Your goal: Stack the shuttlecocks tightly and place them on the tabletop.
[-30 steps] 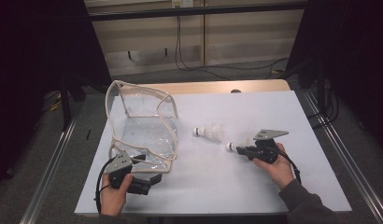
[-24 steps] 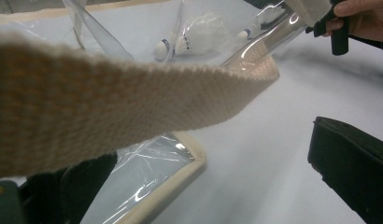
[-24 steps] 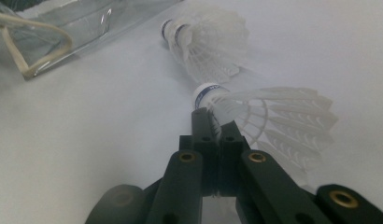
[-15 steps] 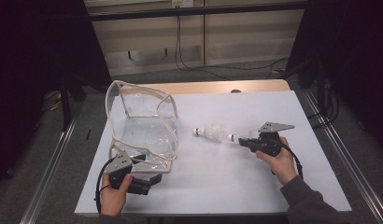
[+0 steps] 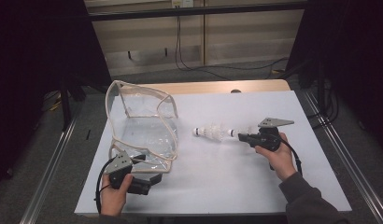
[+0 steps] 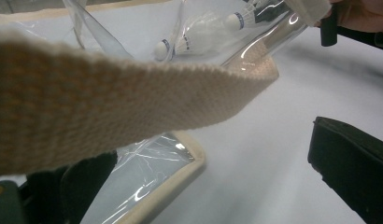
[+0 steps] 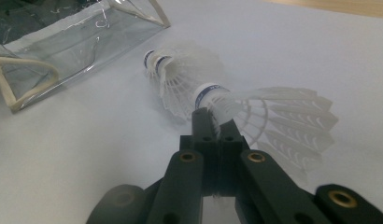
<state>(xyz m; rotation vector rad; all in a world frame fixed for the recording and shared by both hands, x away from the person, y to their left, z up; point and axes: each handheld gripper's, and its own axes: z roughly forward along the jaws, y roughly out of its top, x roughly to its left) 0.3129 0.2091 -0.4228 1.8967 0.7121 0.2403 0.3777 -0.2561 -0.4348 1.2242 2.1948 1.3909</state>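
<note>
Sideways, right tongs (image 7: 216, 122) clench a shuttlecock (image 7: 255, 112), cork aimed toward the bag (image 5: 143, 126).

We see each black gripper, left gripper (image 5: 154, 178) and right gripper (image 5: 239, 136), topped by a grey three-cornered plate and trailing a black cable. Brass-ringed screw holes dot the right one's jaws. The right forearm wears a dark grey sleeve (image 5: 307, 203).

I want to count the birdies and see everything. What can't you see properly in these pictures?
- Shuttlecocks: small and see-through in the high view; the count of the nested ones is unclear.
- Held shuttlecock: the right gripper covers part of its stem in the right gripper view.
- Clear bag: its strap blocks much of the left gripper view.
- Left gripper: whether it pinches the strap is hidden.
</note>
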